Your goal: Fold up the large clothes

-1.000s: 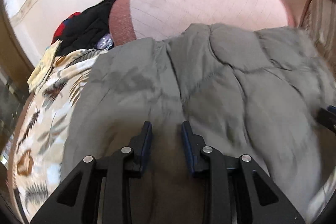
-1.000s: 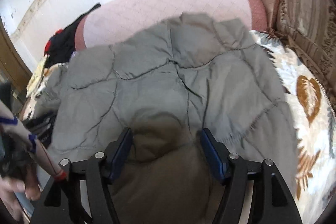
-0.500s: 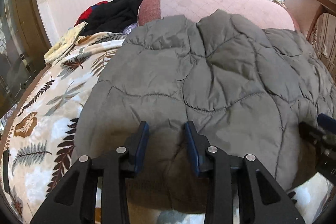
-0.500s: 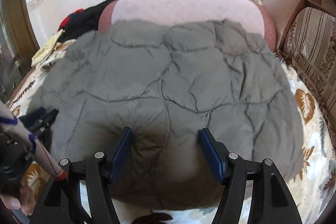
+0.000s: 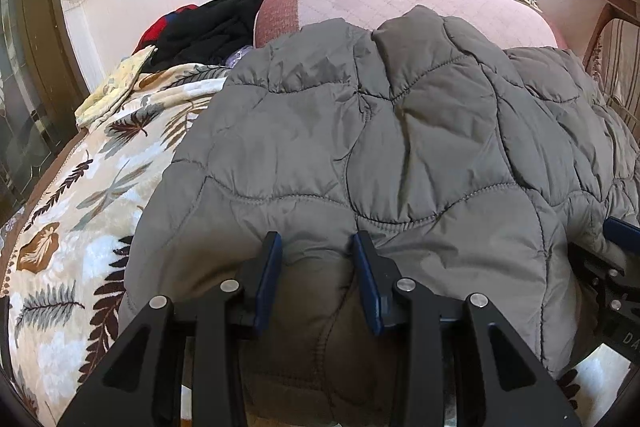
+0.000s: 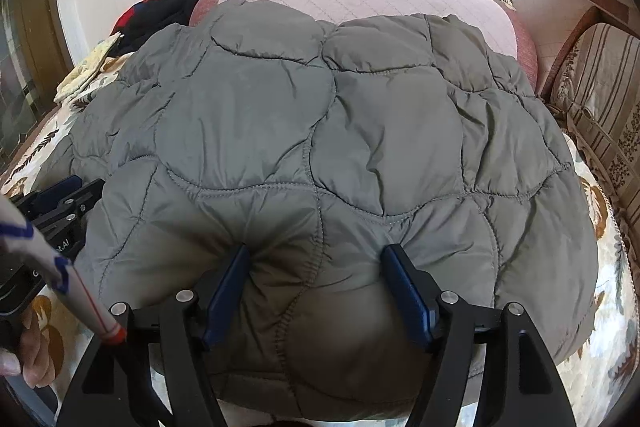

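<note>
**Quilted coat laid down, hem in both tools**

Hem bunches between both pairs of blue pads: left tool (image 5: 316, 269) narrow and just opening, right tool (image 6: 316, 285) wider, just opening. Beyond, the grey jacket (image 6: 320, 131) covers the leaf-print bed (image 5: 72, 211); release evenly, then smooth outward.

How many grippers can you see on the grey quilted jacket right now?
2. The left gripper bites the grey quilted jacket at its near hem, left side; the right gripper at the same hem, further right.
</note>
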The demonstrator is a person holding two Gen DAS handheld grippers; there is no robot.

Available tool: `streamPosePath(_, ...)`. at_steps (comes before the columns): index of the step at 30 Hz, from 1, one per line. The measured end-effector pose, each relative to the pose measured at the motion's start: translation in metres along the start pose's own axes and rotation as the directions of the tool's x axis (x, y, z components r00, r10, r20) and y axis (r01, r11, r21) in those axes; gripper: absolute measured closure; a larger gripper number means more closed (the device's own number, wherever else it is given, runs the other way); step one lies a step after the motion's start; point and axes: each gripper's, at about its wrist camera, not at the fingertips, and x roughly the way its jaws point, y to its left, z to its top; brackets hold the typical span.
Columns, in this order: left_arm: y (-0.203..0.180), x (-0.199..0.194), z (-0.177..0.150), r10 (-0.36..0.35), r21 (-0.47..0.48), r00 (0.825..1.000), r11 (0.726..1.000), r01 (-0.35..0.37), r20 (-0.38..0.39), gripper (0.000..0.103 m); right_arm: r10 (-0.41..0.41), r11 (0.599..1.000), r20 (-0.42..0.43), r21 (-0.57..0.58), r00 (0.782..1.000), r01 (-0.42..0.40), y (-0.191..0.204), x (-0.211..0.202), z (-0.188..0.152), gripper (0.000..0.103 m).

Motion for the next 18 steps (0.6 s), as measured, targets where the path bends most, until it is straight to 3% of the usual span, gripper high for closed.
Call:
streamPosePath(6,0.0,0.0,0.0,-0.003,0.001,1.0,1.0,0.003,0.002,0.067,0.06,0.995,0.047,0.076,0.997,-0.064,-0.02,-0.019,0.009,0.035)
streamPosePath(9,0.001,-0.001,0.0,-0.004,0.001,1.0,1.0,0.004,0.003,0.067,-0.027,0.989,0.095,0.148,0.995,0.013,-0.051,-0.031,0.018,0.035)
streamPosePath(11,0.001,0.0,0.0,-0.004,0.002,1.0,1.0,0.004,0.003,0.067,-0.112,0.973,0.066,0.209,0.992,0.096,-0.079,-0.027,0.019,0.038)
streamPosePath(13,0.001,0.0,0.0,-0.005,0.0,1.0,1.0,0.005,0.002,0.067,-0.146,0.952,0.035,0.277,0.989,0.131,-0.104,-0.02,0.015,0.048)
streamPosePath(18,0.0,0.0,0.001,-0.004,0.001,1.0,1.0,0.004,0.002,0.067,-0.128,0.942,-0.034,0.307,0.991,0.133,-0.118,0.004,0.011,0.047)
